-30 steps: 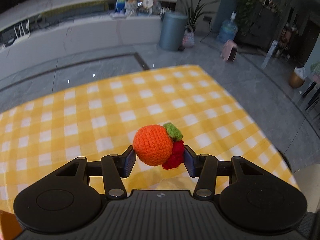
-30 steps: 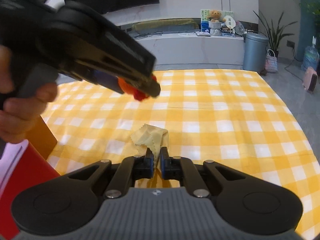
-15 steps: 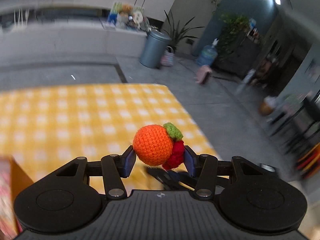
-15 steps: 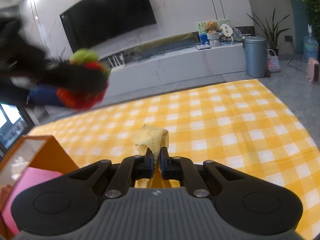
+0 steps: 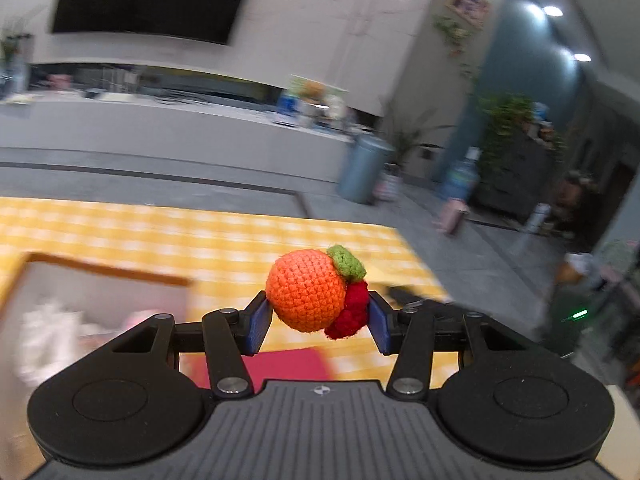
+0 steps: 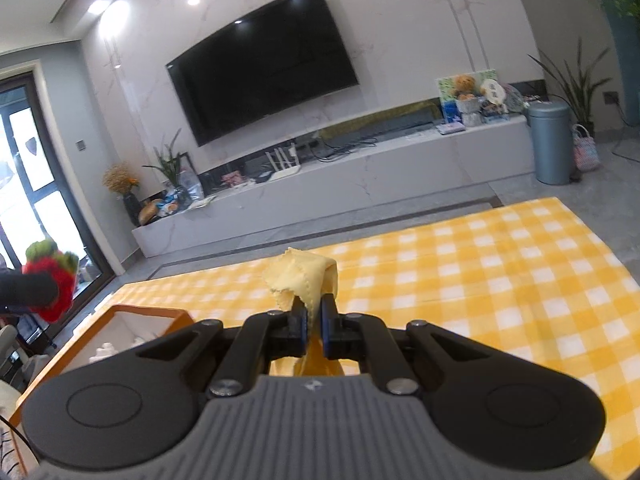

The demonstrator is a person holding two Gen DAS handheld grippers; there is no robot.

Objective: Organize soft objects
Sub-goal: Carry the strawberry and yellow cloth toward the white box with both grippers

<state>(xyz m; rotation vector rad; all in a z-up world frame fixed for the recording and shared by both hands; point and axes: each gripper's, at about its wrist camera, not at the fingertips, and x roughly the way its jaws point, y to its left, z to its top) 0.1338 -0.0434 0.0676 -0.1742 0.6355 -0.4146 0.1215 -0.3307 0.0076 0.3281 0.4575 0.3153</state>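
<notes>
My left gripper (image 5: 318,314) is shut on a crocheted orange and red fruit toy (image 5: 306,290) with a green leaf, held in the air above the orange-rimmed box (image 5: 104,272). The toy and the left gripper's tip also show at the far left of the right wrist view (image 6: 54,280). My right gripper (image 6: 314,320) is shut on a pale yellow cloth (image 6: 302,276), held above the yellow checked tablecloth (image 6: 500,272). The box (image 6: 140,312) lies to its lower left, with white soft things inside.
A red or pink item (image 5: 288,364) lies below the left gripper, blurred. The right gripper's black body (image 5: 416,300) shows behind the toy. Beyond the table are a TV wall (image 6: 264,64), a low white cabinet and a grey bin (image 6: 552,140).
Both grippers have lifted and swung left towards the box, each keeping its hold. The left gripper now hangs over the box; the cloth has risen off the table.
</notes>
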